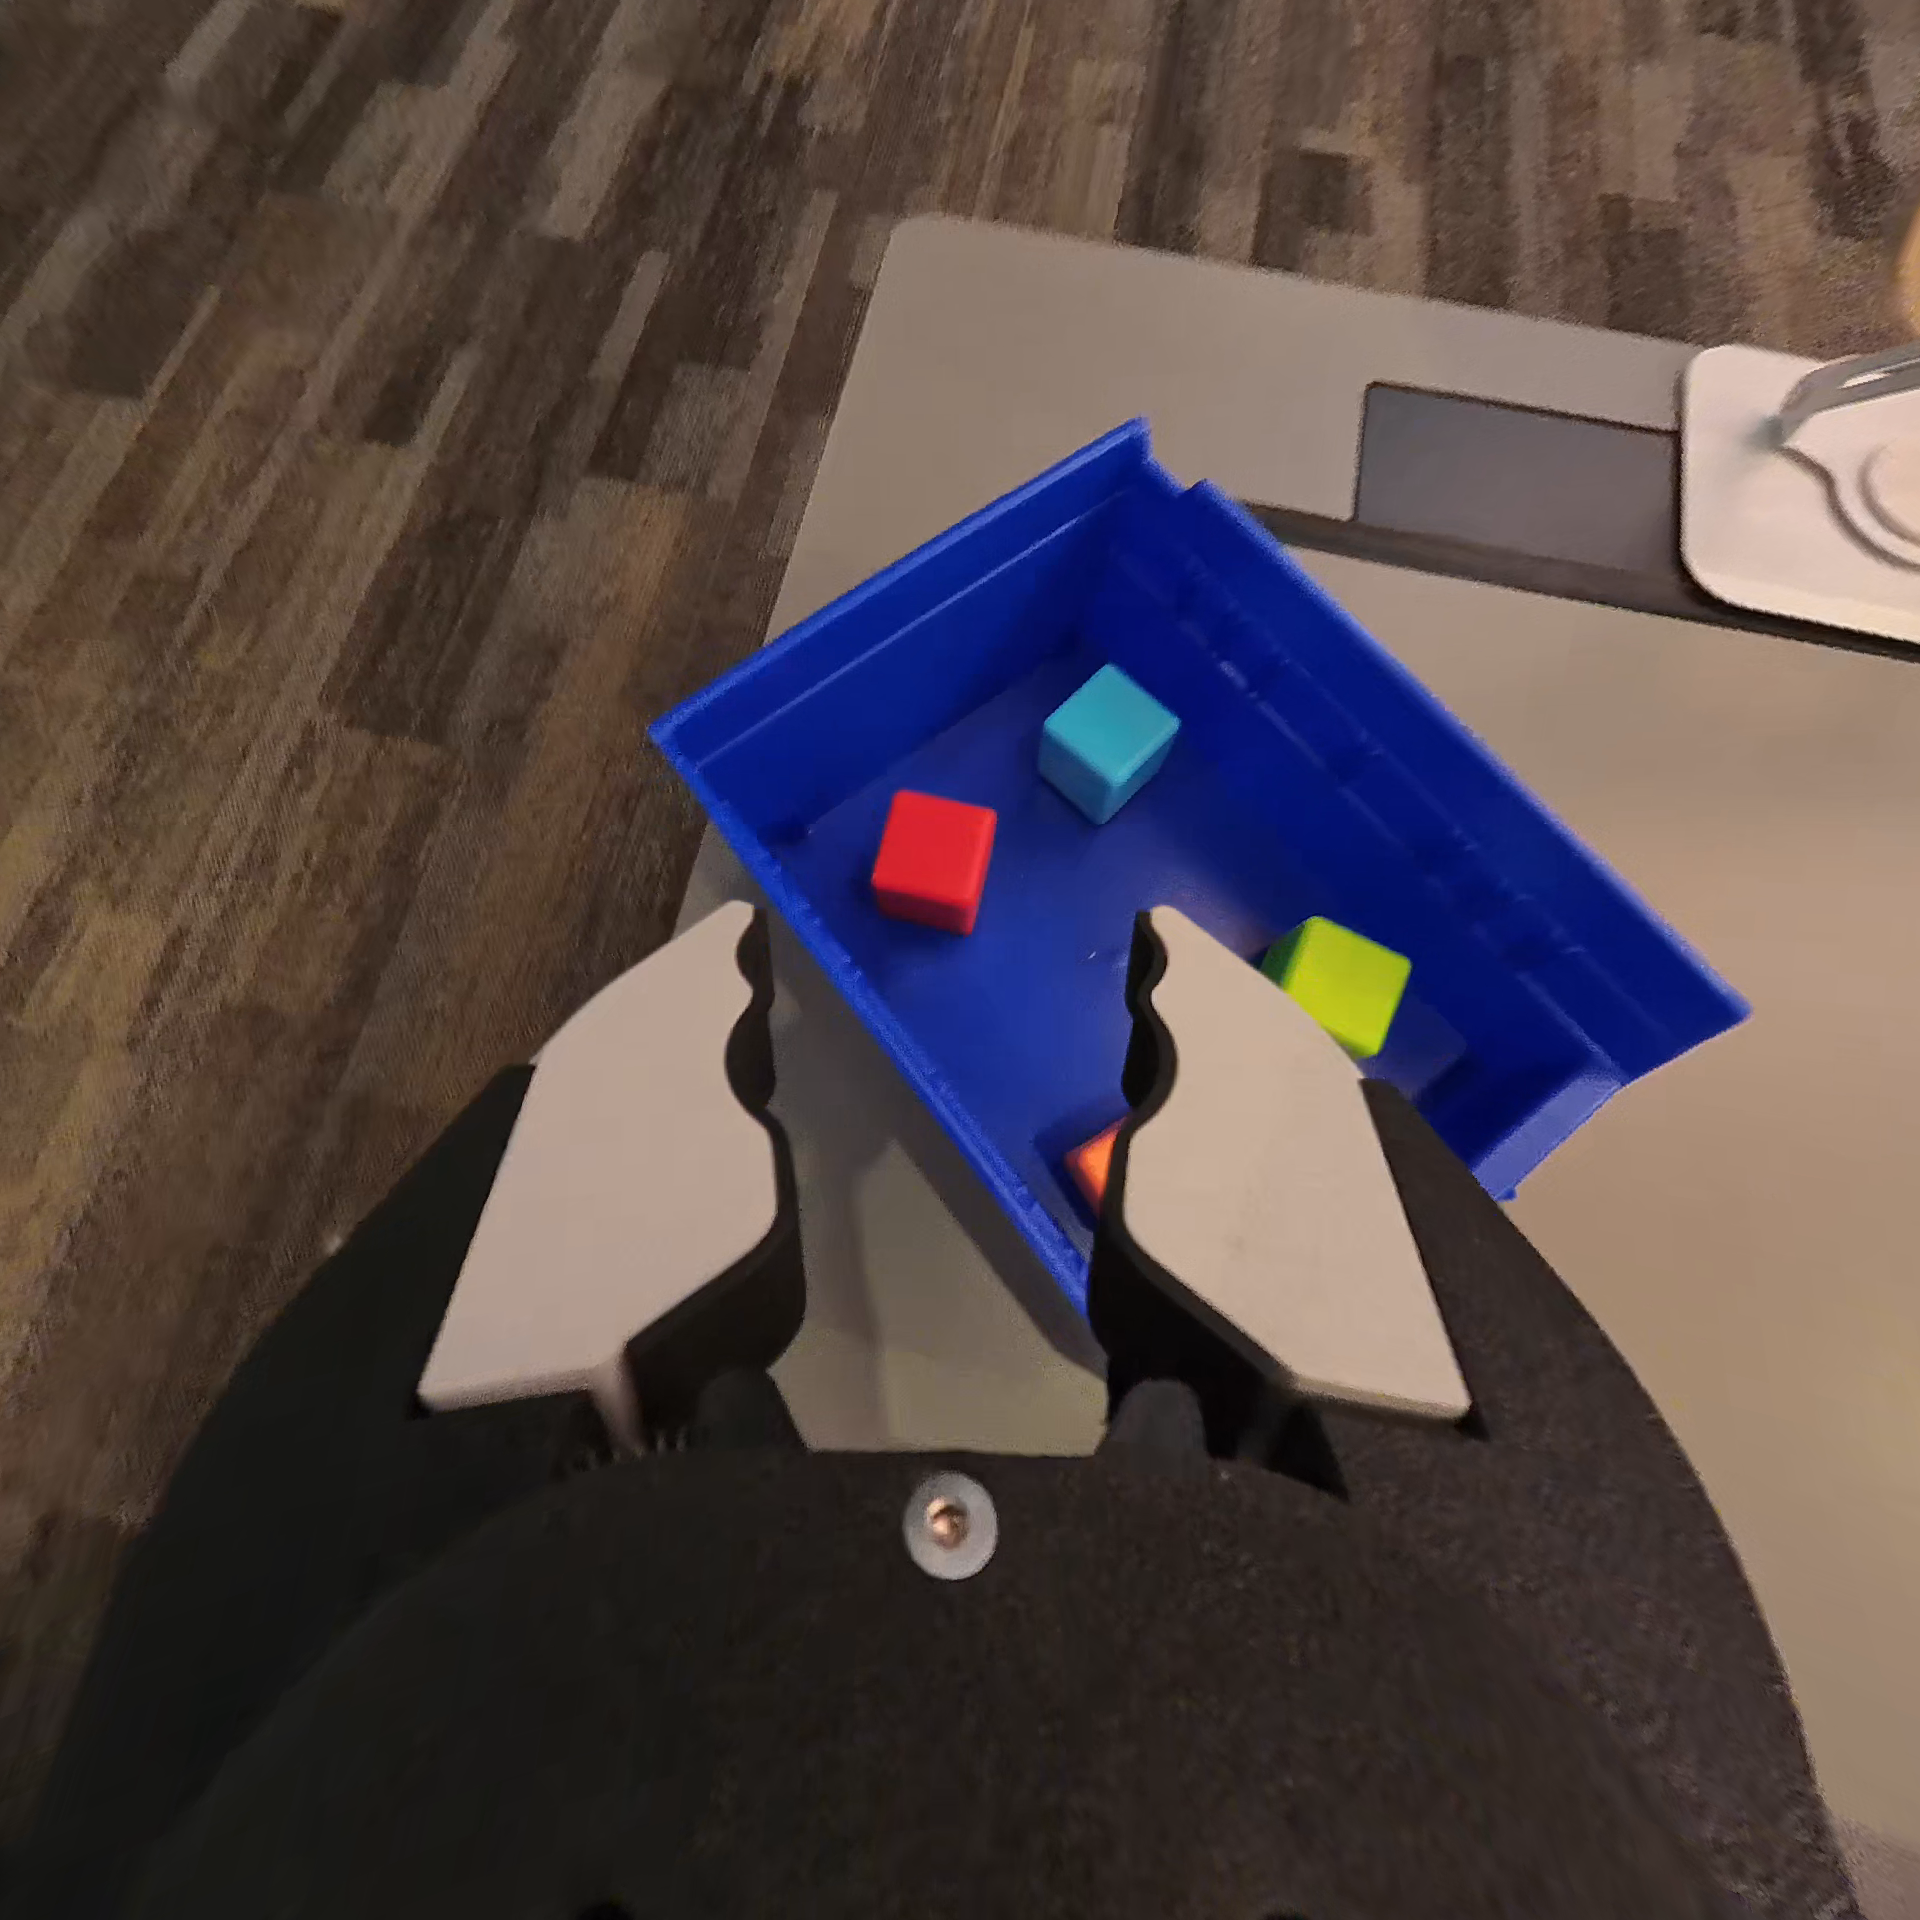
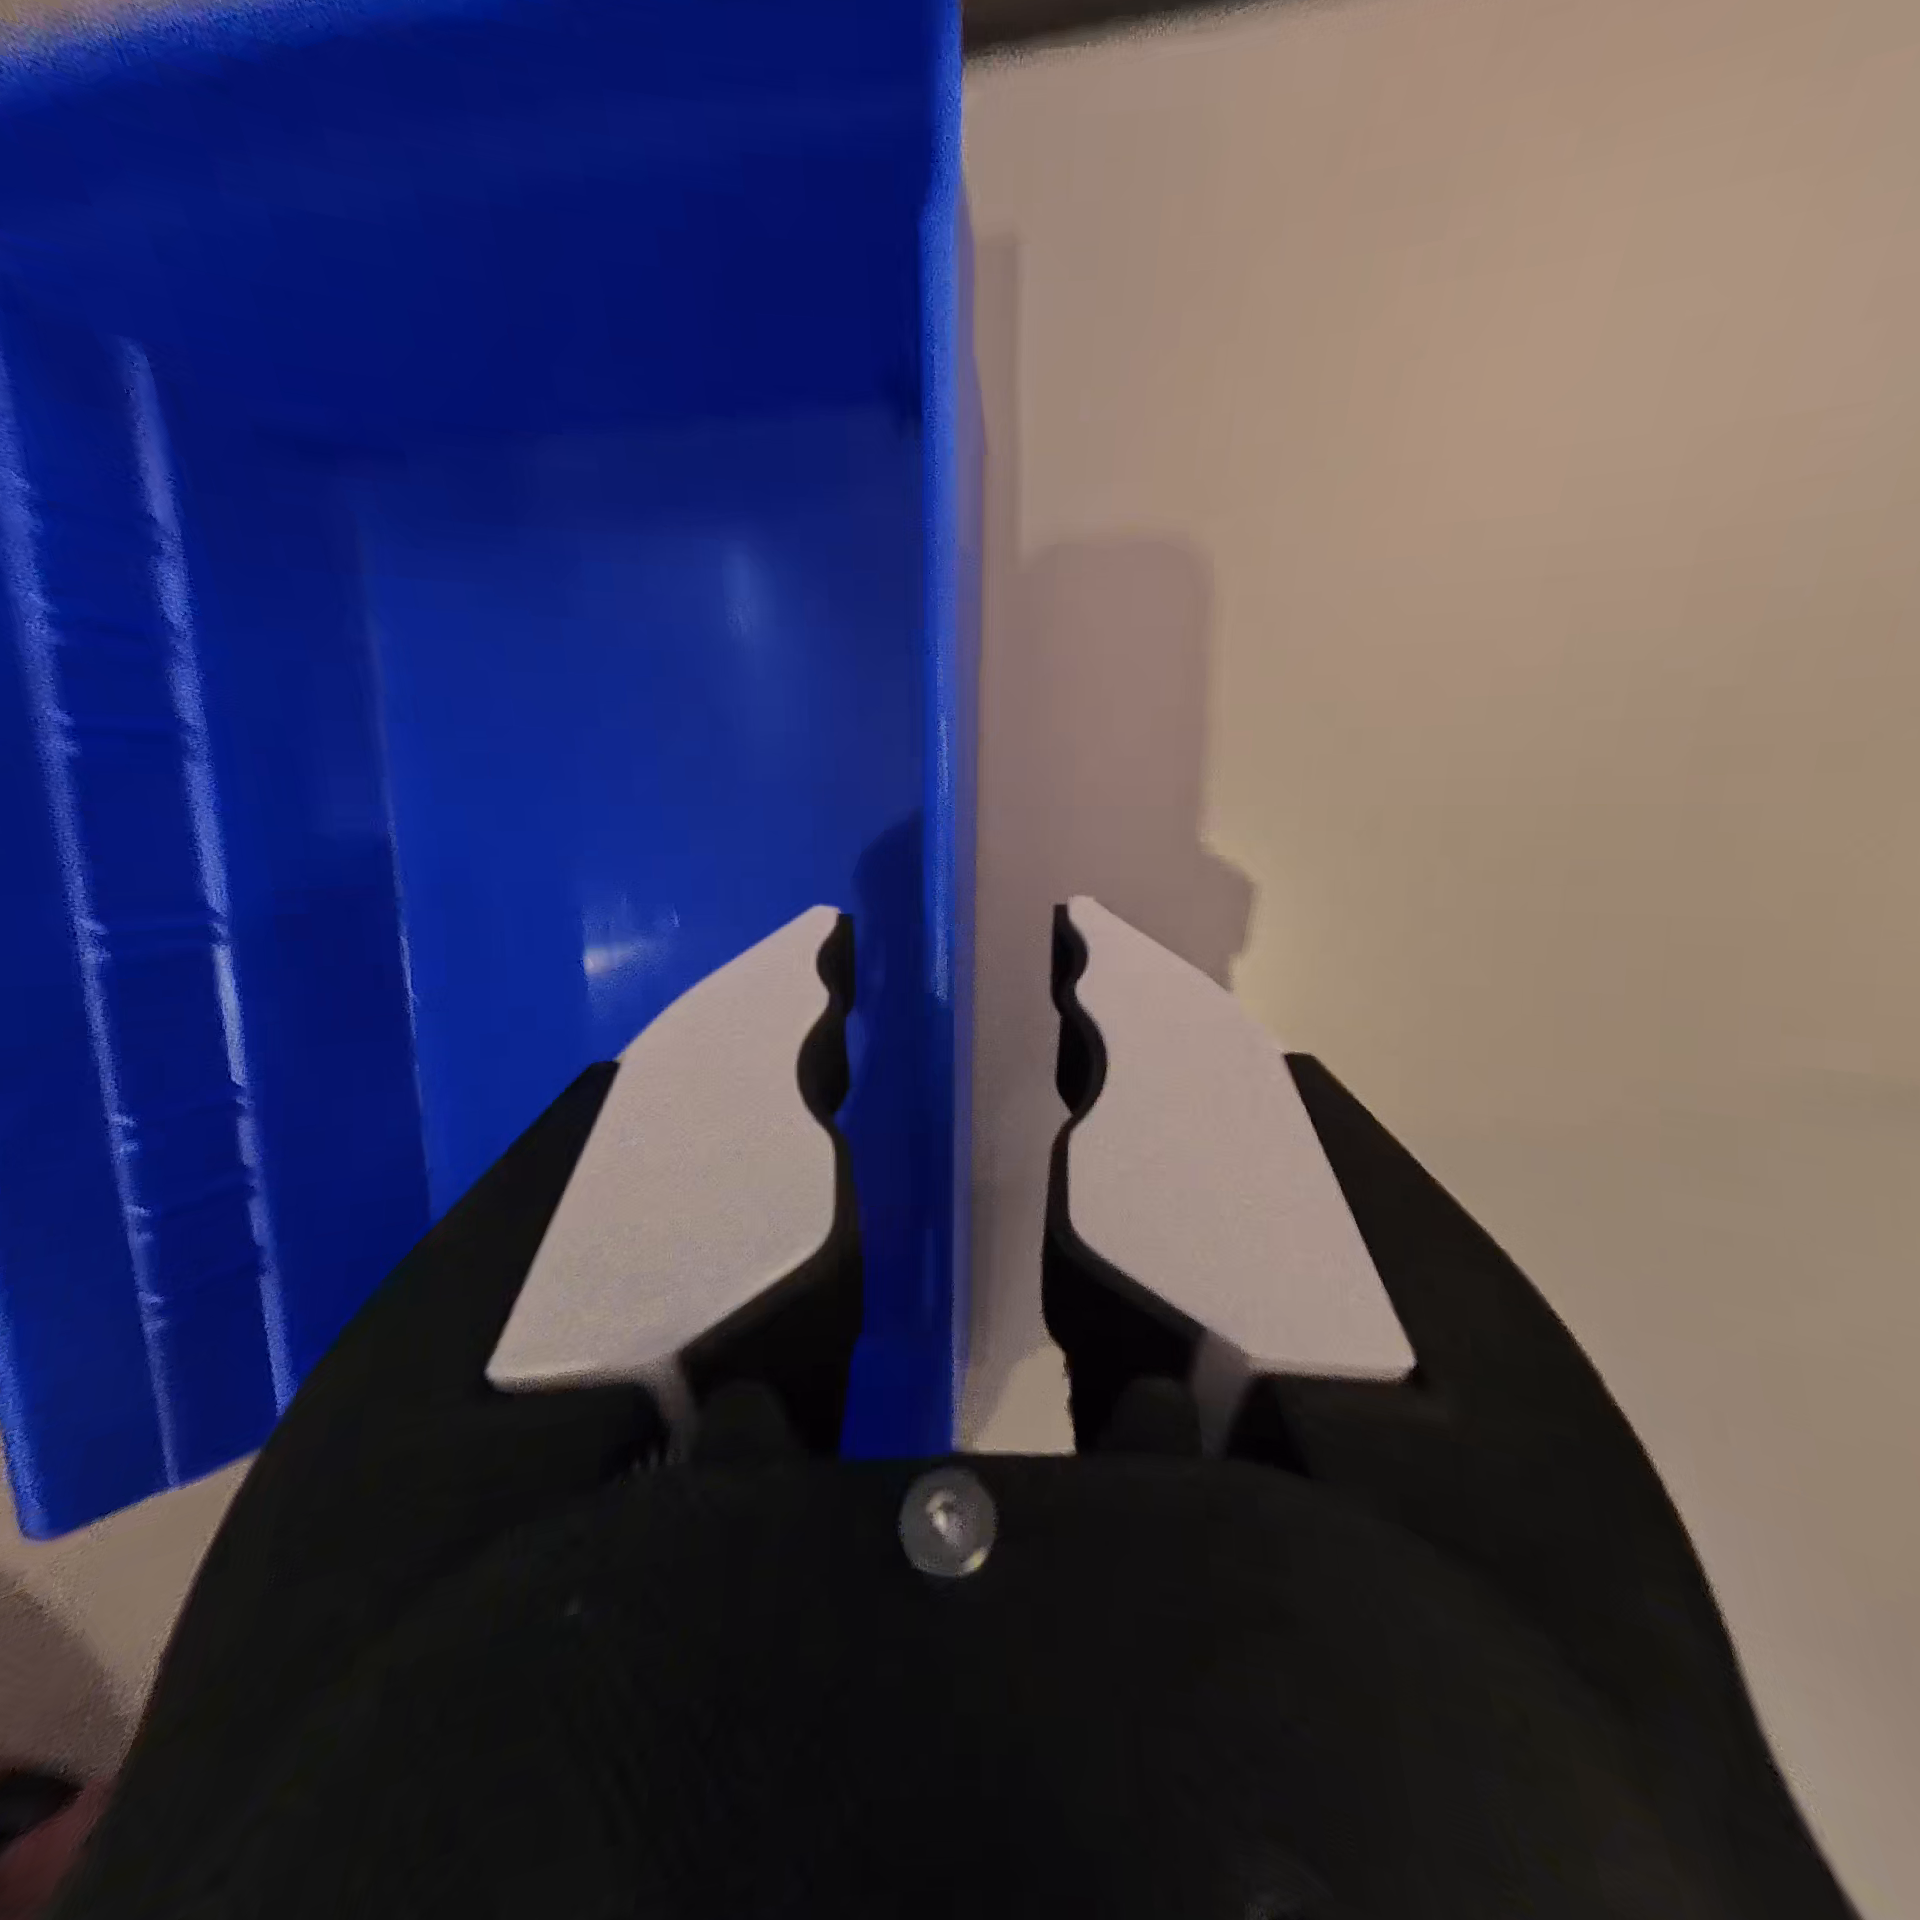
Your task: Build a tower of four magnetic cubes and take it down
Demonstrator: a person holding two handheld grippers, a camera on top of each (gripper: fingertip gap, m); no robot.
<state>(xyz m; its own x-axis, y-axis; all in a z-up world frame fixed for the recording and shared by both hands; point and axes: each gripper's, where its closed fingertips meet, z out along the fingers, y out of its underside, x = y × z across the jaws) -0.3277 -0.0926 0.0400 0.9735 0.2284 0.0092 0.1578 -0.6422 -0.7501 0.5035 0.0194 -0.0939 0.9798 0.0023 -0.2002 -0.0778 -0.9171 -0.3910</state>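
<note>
A bin (image 1: 1299,665) sits on the surface (image 1: 1039,343) near its corner, above the floor (image 1: 312,520). Four cubes lie apart in the bin: one (image 1: 932,860) left, one (image 1: 1108,742) behind it, one (image 1: 1342,983) right, one (image 1: 1093,1164) nearest, partly hidden.

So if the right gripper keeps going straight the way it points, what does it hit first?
Probably the blue plastic bin's side wall: the open right gripper straddles its edge, one finger inside, one outside. Depth is unclear.
</note>
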